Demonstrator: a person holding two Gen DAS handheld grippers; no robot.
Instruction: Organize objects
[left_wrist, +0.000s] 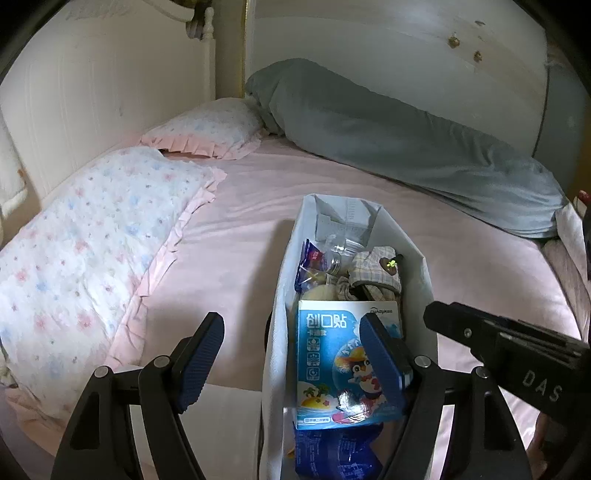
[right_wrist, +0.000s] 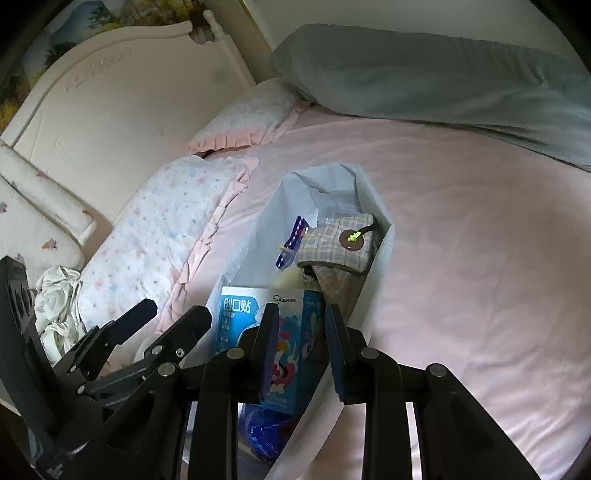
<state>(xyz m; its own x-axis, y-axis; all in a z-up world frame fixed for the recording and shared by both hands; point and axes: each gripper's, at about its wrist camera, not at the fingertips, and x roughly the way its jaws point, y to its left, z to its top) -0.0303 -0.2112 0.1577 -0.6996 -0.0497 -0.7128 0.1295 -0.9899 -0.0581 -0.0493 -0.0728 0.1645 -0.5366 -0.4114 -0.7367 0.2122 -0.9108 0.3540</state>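
Note:
A white bag (left_wrist: 413, 258) (right_wrist: 258, 229) stands open on the pink bed. Inside it a blue plaster box (left_wrist: 332, 332) (right_wrist: 236, 306) stands upright at the near end. Behind the box lie a plaid slipper (left_wrist: 376, 269) (right_wrist: 340, 240), a purple snack packet (left_wrist: 310, 266) (right_wrist: 293, 236) and a clear plastic bottle (left_wrist: 343, 247). My left gripper (left_wrist: 291, 356) (right_wrist: 173, 314) is open wide and straddles the bag's left wall, one finger inside in front of the box. My right gripper (right_wrist: 303, 350) (left_wrist: 461, 328) hovers over the bag's near right rim, jaws apart, the box seen between them but not pressed.
Two floral pillows (left_wrist: 92, 258) (left_wrist: 210, 129) lie at the left by the cream headboard (right_wrist: 122, 110). A rolled grey blanket (left_wrist: 406, 147) runs along the far side. Crumpled white cloth (right_wrist: 59, 306) sits beside the bed at left. Bare pink sheet (right_wrist: 480, 258) stretches right of the bag.

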